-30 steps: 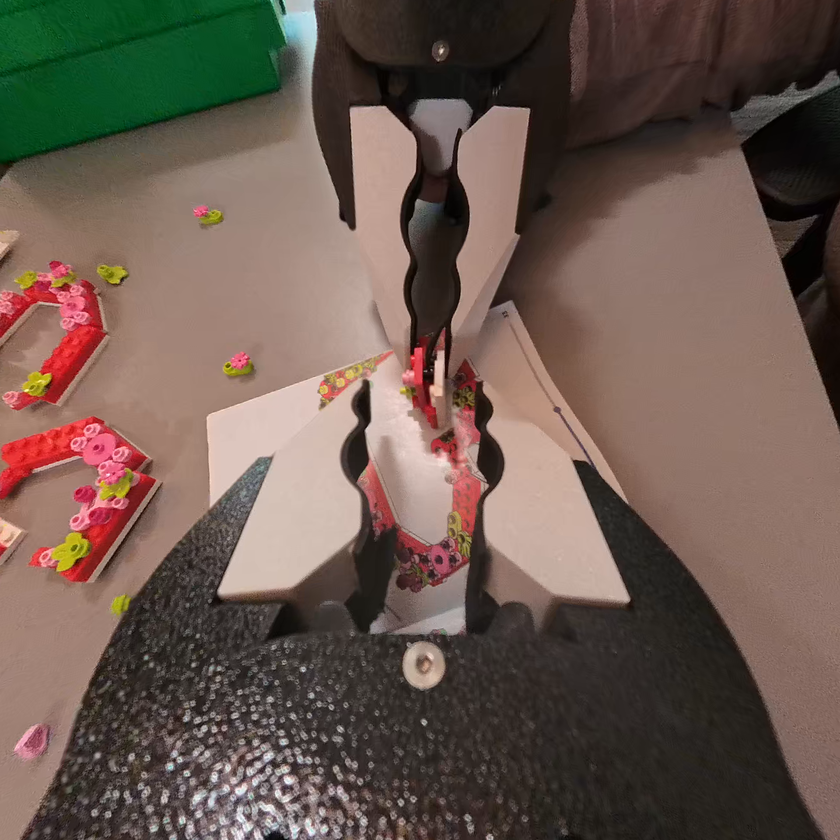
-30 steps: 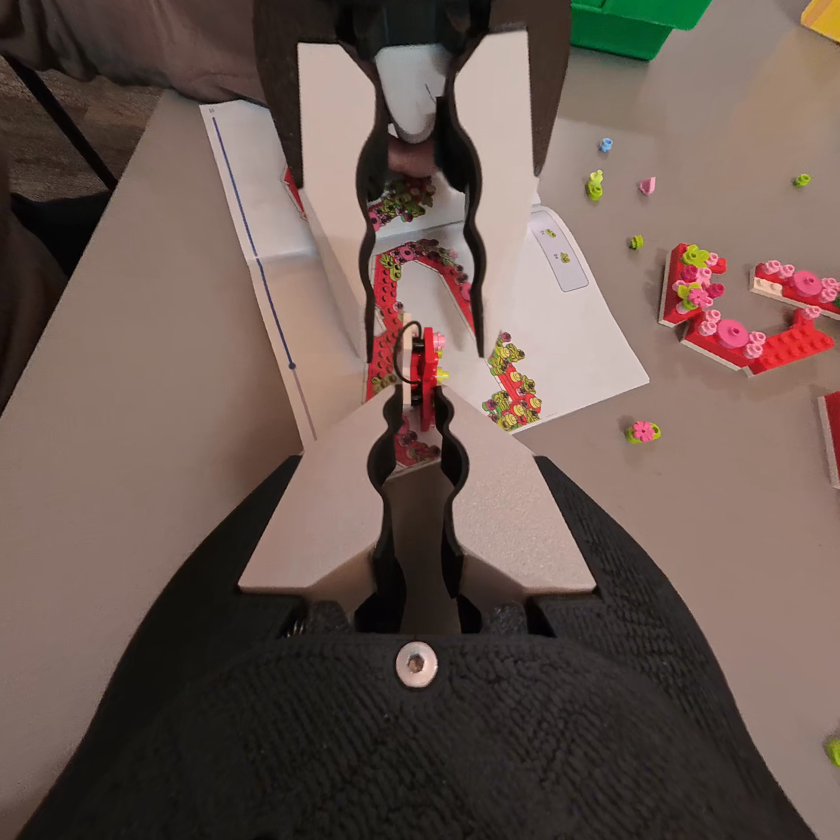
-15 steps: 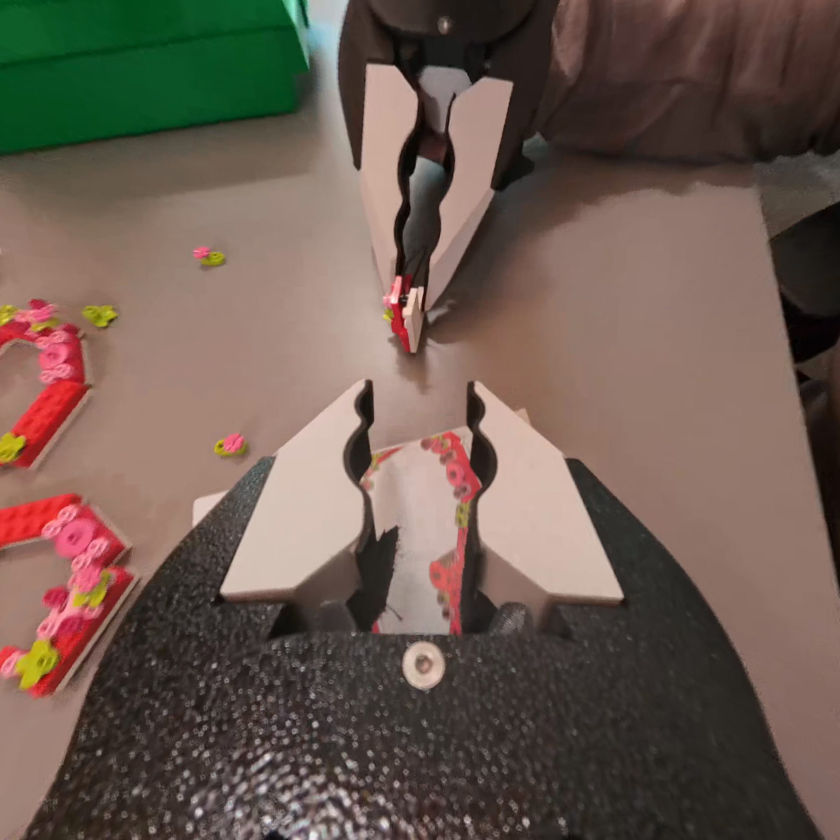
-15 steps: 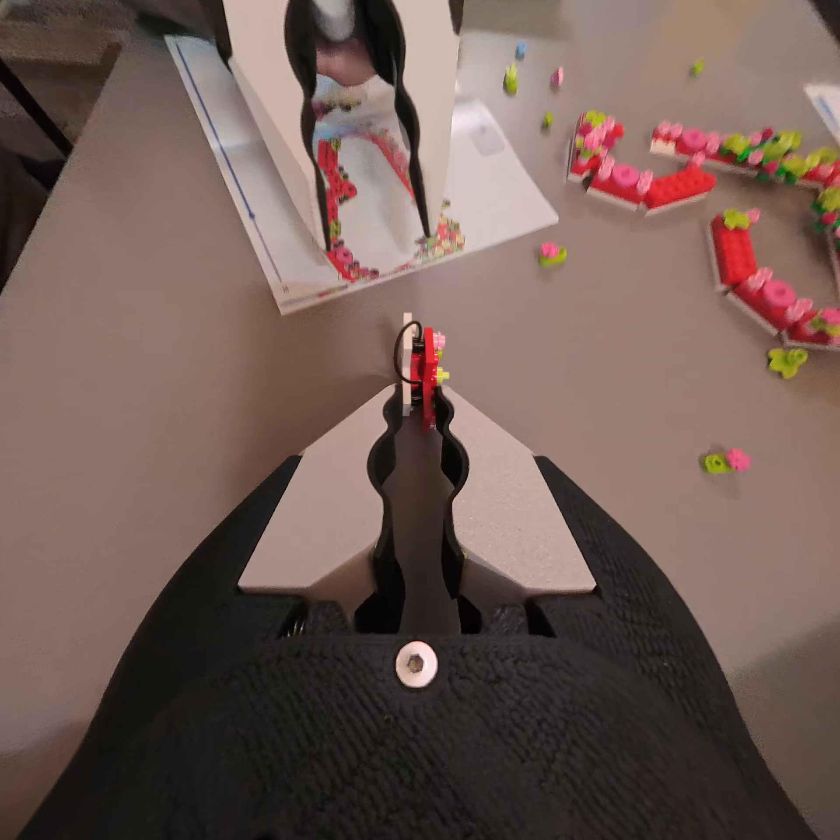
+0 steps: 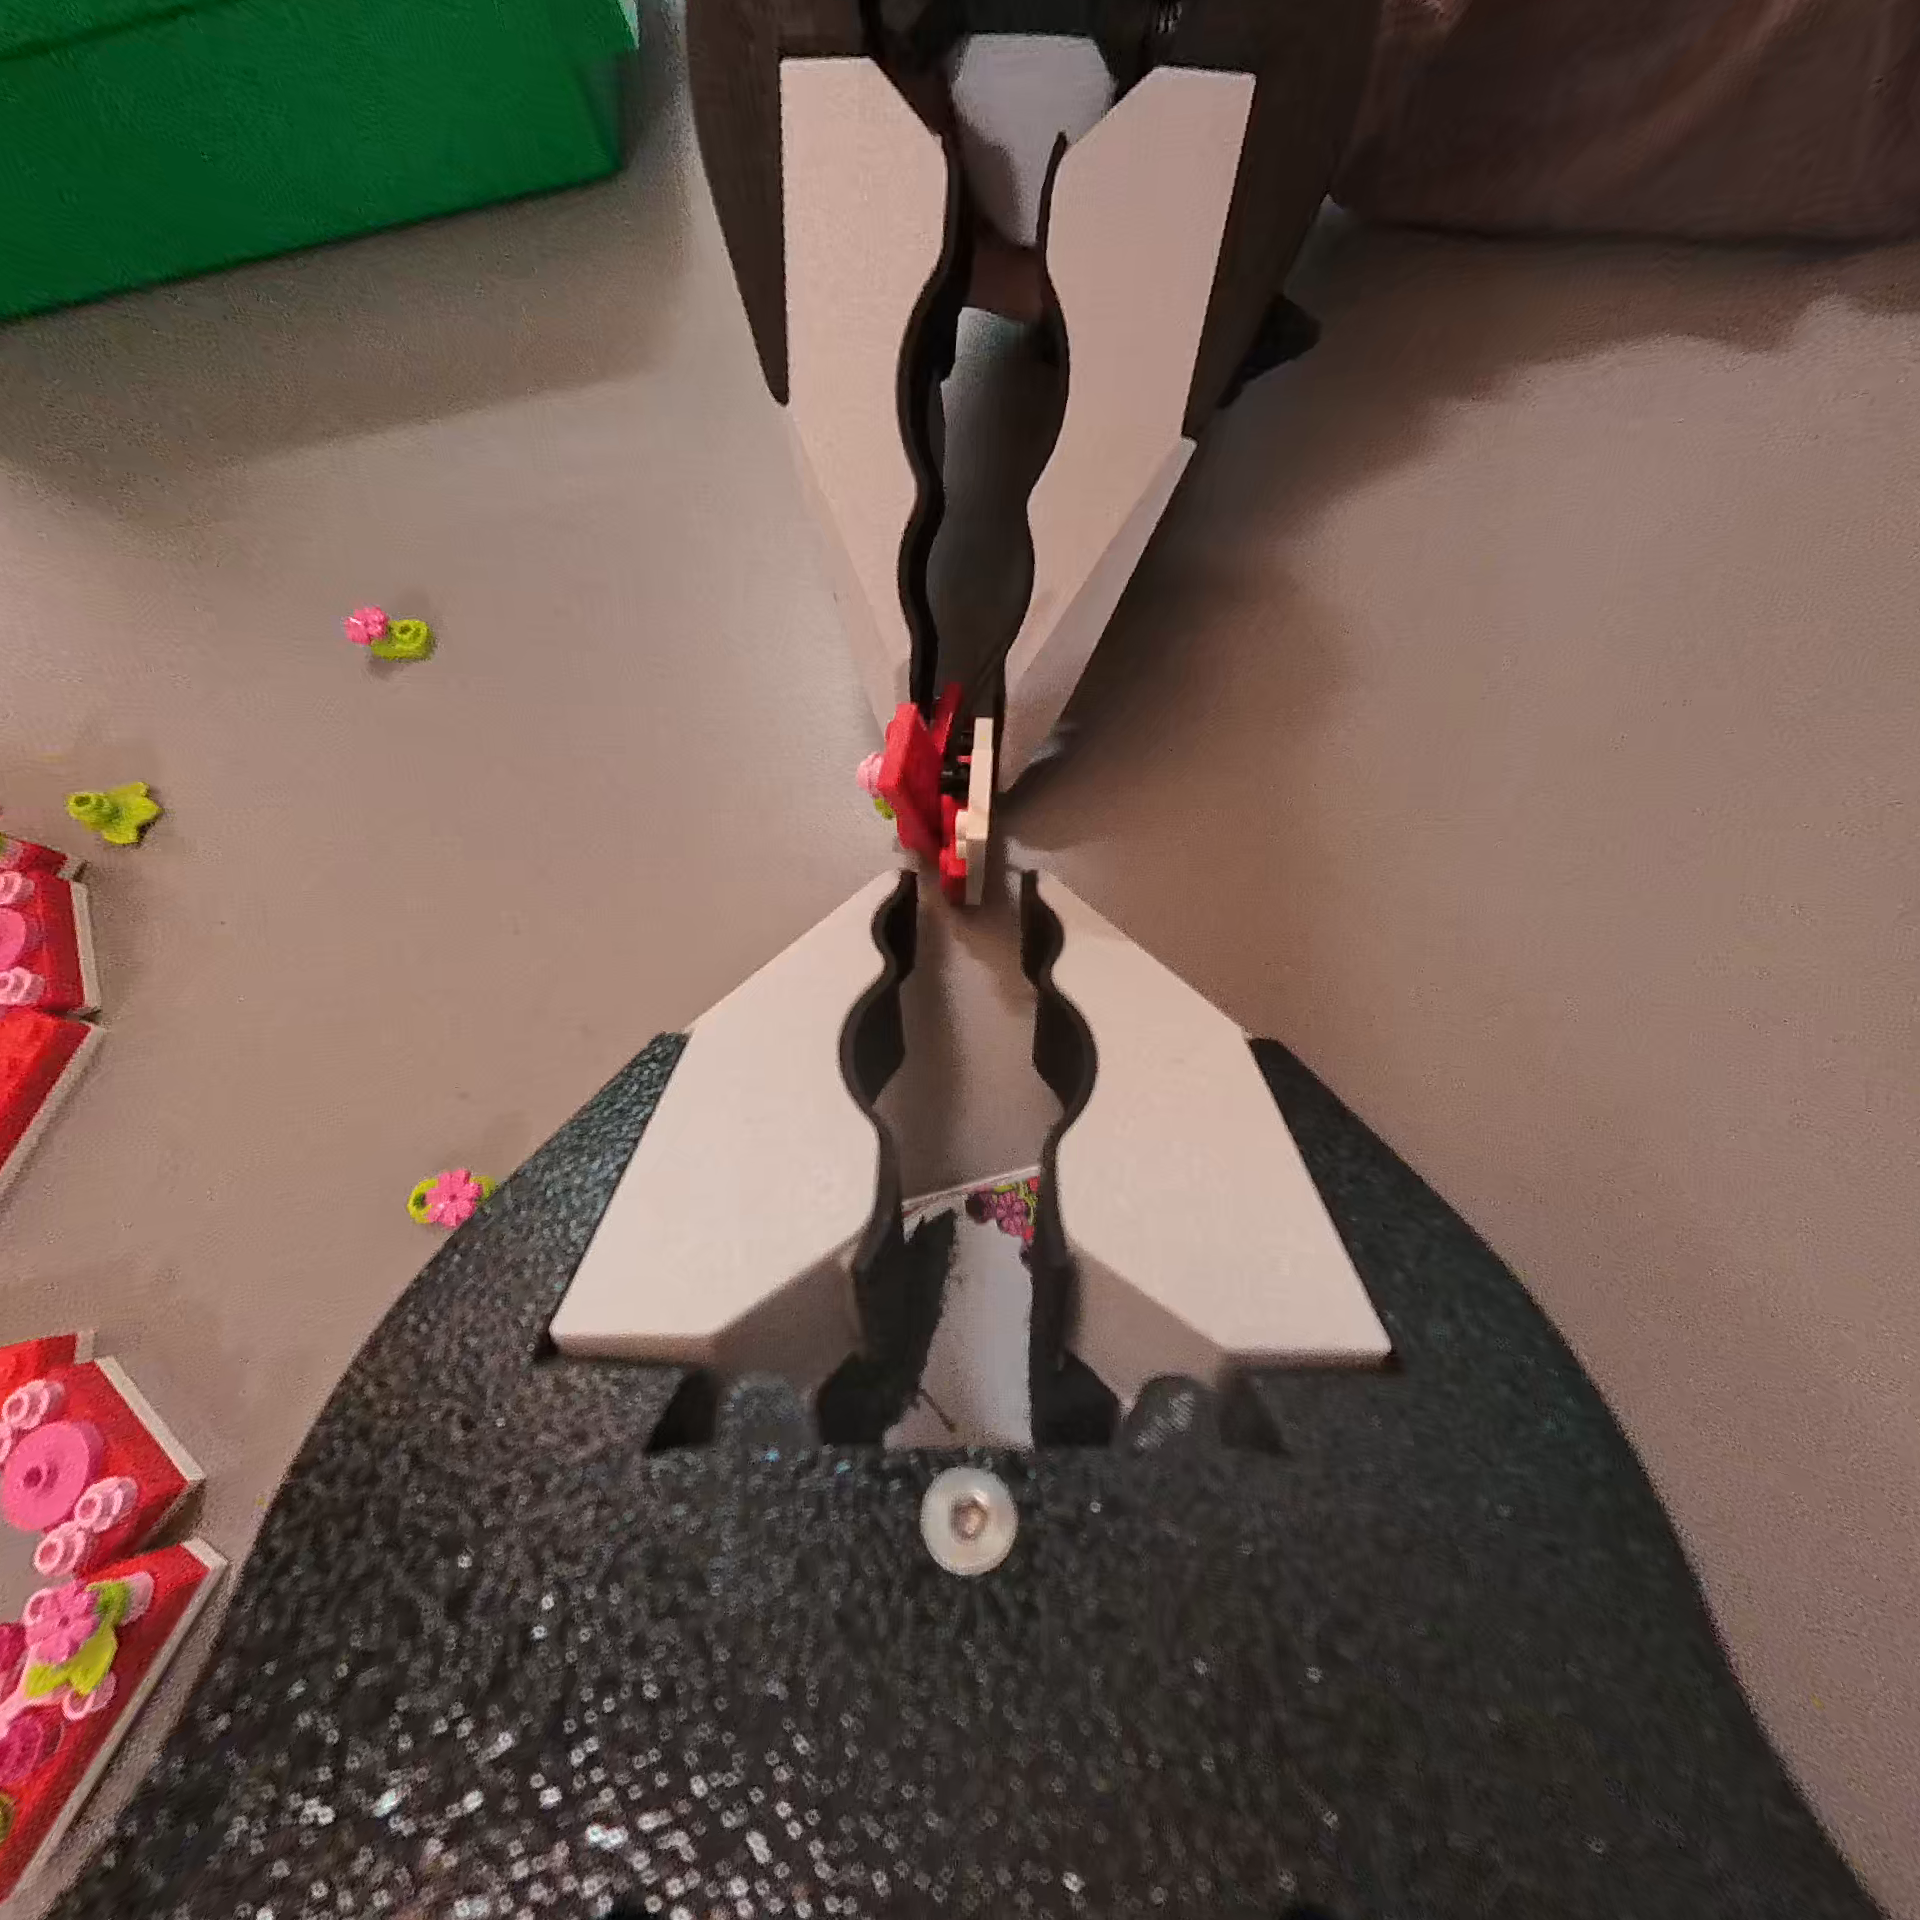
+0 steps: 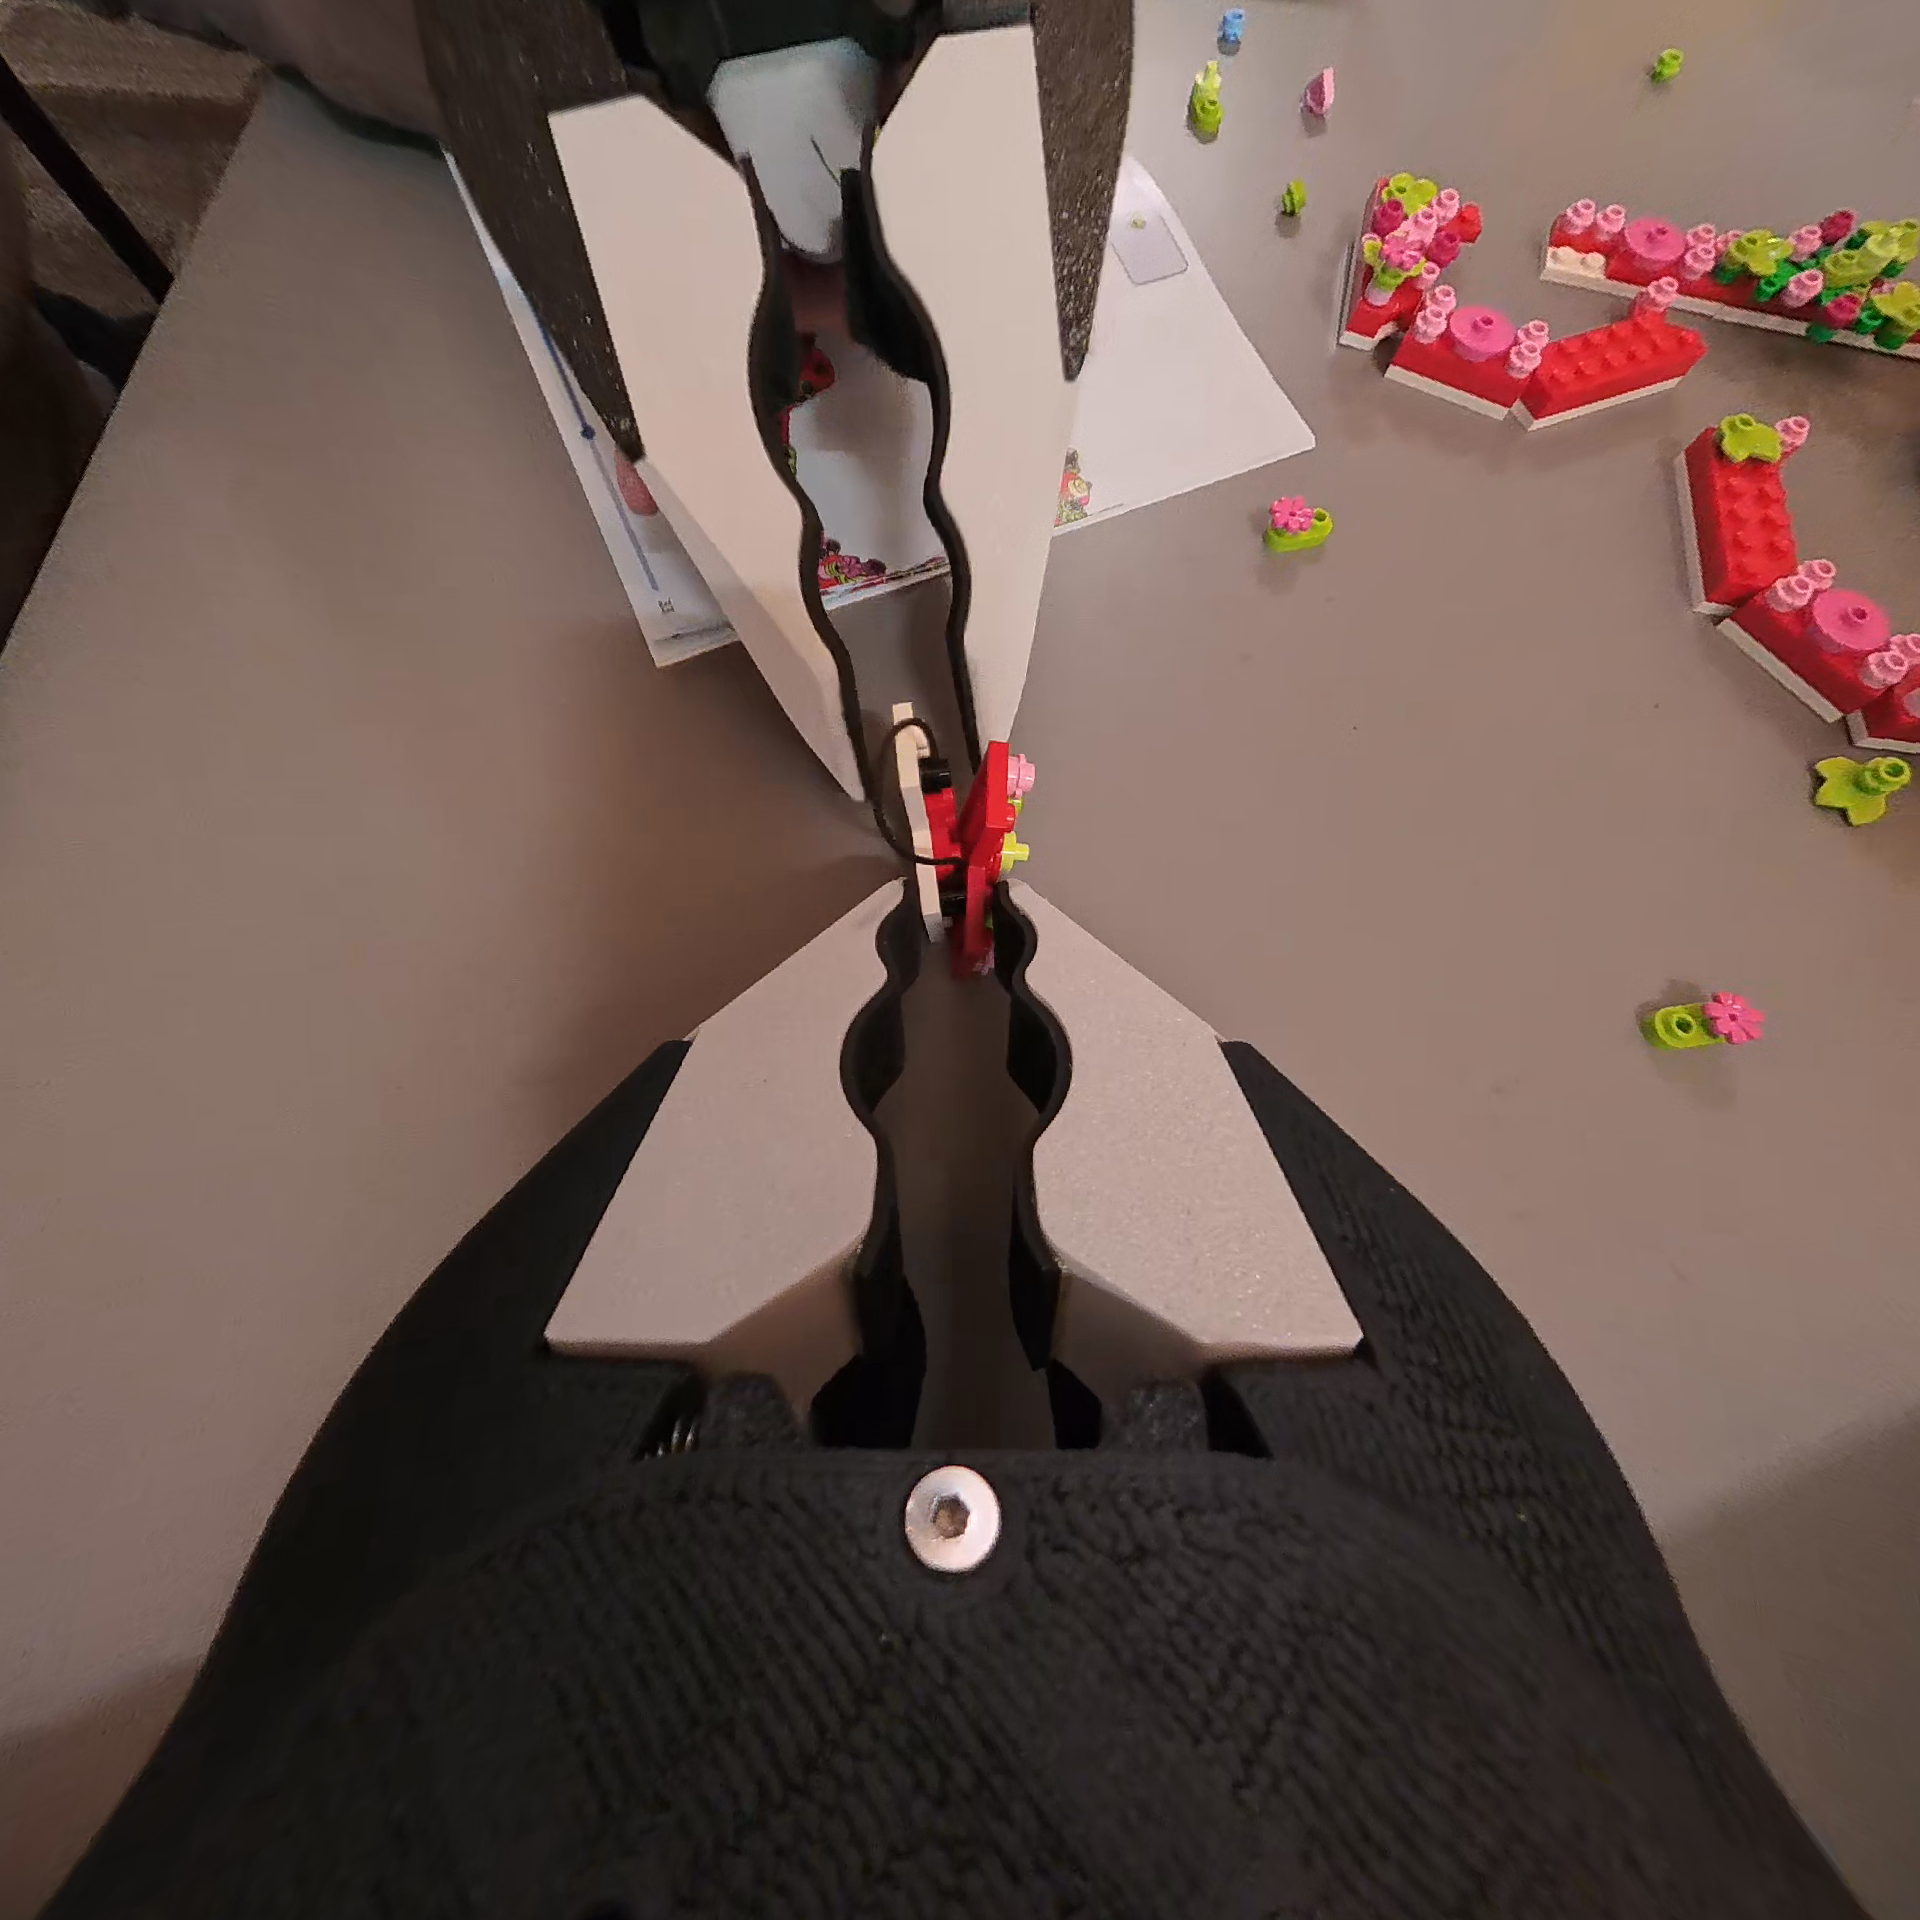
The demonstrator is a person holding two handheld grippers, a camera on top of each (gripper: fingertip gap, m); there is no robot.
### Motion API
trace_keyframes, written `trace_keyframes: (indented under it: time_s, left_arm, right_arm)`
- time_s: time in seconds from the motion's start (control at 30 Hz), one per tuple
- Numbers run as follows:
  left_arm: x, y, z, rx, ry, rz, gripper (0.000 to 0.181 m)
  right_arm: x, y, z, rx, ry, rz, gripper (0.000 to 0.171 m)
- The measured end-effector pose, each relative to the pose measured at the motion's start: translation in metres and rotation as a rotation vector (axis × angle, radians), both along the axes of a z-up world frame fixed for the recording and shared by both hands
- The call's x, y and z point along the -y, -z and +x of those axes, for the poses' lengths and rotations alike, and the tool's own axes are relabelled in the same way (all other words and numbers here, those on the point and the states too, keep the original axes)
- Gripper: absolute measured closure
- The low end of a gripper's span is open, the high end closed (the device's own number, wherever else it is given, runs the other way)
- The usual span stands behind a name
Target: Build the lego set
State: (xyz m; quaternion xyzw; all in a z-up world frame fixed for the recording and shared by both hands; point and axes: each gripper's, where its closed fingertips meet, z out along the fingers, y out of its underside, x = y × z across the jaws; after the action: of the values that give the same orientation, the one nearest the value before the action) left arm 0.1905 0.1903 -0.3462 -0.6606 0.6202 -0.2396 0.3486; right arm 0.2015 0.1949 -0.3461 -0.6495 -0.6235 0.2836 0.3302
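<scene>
My right gripper (image 6: 951, 899) is shut on a small red and white lego assembly (image 6: 977, 821) with a tiny pink flower and a lime piece, held upright above the grey table. In the left wrist view the assembly (image 5: 920, 774) sticks out of the right gripper (image 5: 956, 727), which reaches in from the top. My left gripper (image 5: 964, 883) is open, and its tips straddle the free end of the assembly. I cannot tell whether they touch it. In the right wrist view the left gripper (image 6: 920, 764) comes in from above.
Red lego sections with pink and lime flowers (image 6: 1507, 353) lie at the right, and also show in the left wrist view (image 5: 62, 1475). Loose flower pieces (image 6: 1294, 520) are scattered around. An instruction sheet (image 6: 1174, 416) lies behind the grippers. A green bin (image 5: 291, 114) stands far left. The grippers are tip to tip, or close to it.
The grippers drew apart and came off the instruction sheet, then closed in again. The left gripper's open tips now sit around the end of the assembly that the right gripper holds.
</scene>
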Motion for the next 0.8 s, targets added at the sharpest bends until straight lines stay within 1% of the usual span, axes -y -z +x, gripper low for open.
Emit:
trace_keyframes:
  time_s: [0.1,0.13,0.2,0.37,0.53,0.67,0.77,0.8]
  left_arm:
    - [-0.001,0.000,0.003,0.007,0.007,0.047,0.174]
    - [-0.002,-0.001,0.004,0.005,0.008,0.071,0.174]
    - [-0.002,-0.001,0.006,0.003,0.020,0.094,0.174]
    - [0.001,0.000,0.008,-0.007,0.077,0.117,0.174]
    - [0.002,0.000,0.009,-0.017,0.108,0.033,0.174]
    - [0.000,-0.004,0.009,0.002,0.078,-0.010,0.174]
    - [-0.004,-0.008,0.007,0.015,0.043,0.031,0.173]
    - [-0.005,-0.010,0.006,0.022,0.036,0.055,0.168]
  right_arm:
    - [0.001,0.000,0.000,0.001,-0.005,0.001,0.157]
    - [0.001,0.000,0.000,0.003,-0.005,0.001,0.157]
    - [0.001,0.002,0.000,0.010,-0.006,0.003,0.154]
    - [0.003,0.003,0.000,0.021,-0.020,0.011,0.155]
    - [0.004,0.003,0.000,0.022,-0.033,0.036,0.156]
    - [0.002,0.003,0.000,0.023,-0.022,0.059,0.158]
    - [-0.001,0.003,0.000,0.026,-0.012,0.084,0.158]
    - [-0.002,0.003,0.001,0.027,-0.006,0.093,0.159]
